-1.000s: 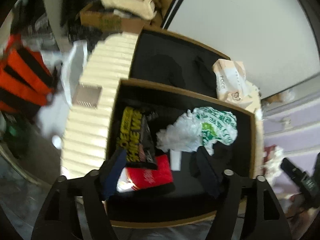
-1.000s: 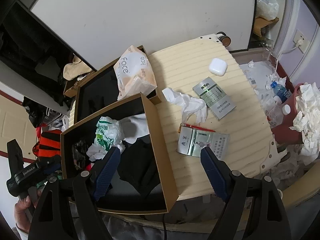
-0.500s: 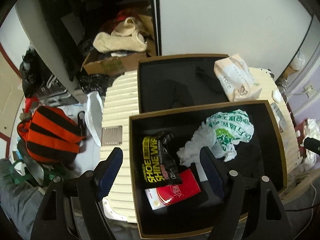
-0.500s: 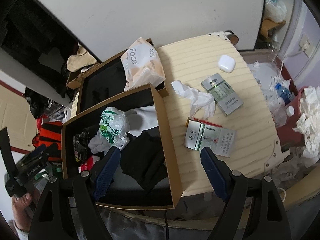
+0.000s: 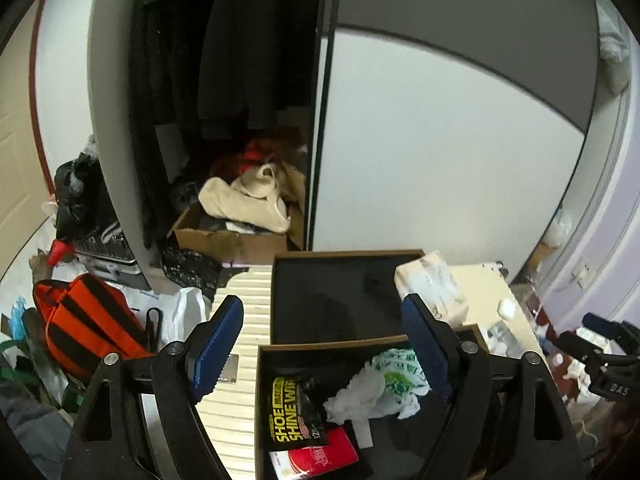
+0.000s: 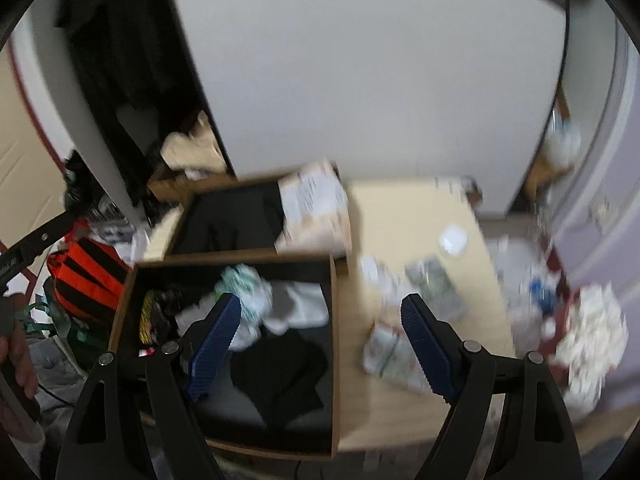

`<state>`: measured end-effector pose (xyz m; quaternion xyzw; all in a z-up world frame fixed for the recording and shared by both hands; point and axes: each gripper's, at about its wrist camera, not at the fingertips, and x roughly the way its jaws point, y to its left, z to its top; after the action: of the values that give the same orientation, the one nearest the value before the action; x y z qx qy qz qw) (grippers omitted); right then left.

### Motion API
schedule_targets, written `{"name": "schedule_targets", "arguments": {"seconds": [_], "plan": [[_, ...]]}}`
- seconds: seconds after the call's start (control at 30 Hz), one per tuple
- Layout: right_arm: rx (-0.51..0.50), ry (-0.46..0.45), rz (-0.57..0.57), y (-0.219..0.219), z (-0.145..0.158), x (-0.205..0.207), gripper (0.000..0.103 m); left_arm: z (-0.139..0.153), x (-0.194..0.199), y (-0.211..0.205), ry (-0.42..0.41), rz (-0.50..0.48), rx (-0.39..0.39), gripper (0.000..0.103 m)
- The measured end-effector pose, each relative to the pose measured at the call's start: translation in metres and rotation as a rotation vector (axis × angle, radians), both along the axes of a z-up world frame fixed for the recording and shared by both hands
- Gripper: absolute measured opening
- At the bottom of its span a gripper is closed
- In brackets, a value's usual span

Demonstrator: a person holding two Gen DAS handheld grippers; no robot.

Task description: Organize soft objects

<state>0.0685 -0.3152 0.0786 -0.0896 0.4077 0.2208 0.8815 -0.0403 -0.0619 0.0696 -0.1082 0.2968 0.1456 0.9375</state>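
Two grippers are hanging with jaws released, holding nothing: the left gripper [image 5: 322, 344] and the right gripper [image 6: 320, 342]. Most of the soft things seem already gathered. Below and between the right jaws, the brown box [image 6: 335, 344] is keeping a black cloth [image 6: 280, 376], a white cloth [image 6: 298, 306] and a green-printed plastic bag [image 5: 394, 376]. Right of the right jaws, a crumpled tissue [image 6: 378, 276] is lying on the cream table [image 6: 404, 224], probably waiting. The view there is blurred.
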Motion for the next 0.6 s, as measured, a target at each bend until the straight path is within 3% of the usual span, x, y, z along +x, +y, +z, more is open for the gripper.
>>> {"name": "schedule_targets", "arguments": {"seconds": [0.1, 0.3, 0.37, 0.4, 0.43, 0.6], "plan": [[-0.029, -0.086, 0.016, 0.005, 0.006, -0.006, 0.081, -0.003, 0.004, -0.003, 0.019, -0.009, -0.002, 0.080], [-0.042, -0.061, 0.010, 0.006, 0.000, -0.002, 0.081, 0.003, 0.002, -0.040, -0.017, -0.052, 0.227, 0.081], [-0.037, -0.055, 0.007, 0.005, 0.000, -0.003, 0.081, 0.002, 0.000, -0.049, -0.019, -0.063, 0.267, 0.089], [-0.033, -0.057, 0.011, 0.005, 0.002, -0.004, 0.081, 0.002, 0.000, -0.052, -0.016, -0.070, 0.266, 0.099], [-0.029, -0.062, 0.017, 0.004, 0.004, -0.007, 0.081, 0.000, 0.000, -0.054, -0.013, -0.079, 0.250, 0.103], [-0.066, -0.103, 0.024, 0.008, 0.007, -0.015, 0.081, -0.006, -0.001, -0.056, -0.021, -0.153, 0.082, 0.103]]}}
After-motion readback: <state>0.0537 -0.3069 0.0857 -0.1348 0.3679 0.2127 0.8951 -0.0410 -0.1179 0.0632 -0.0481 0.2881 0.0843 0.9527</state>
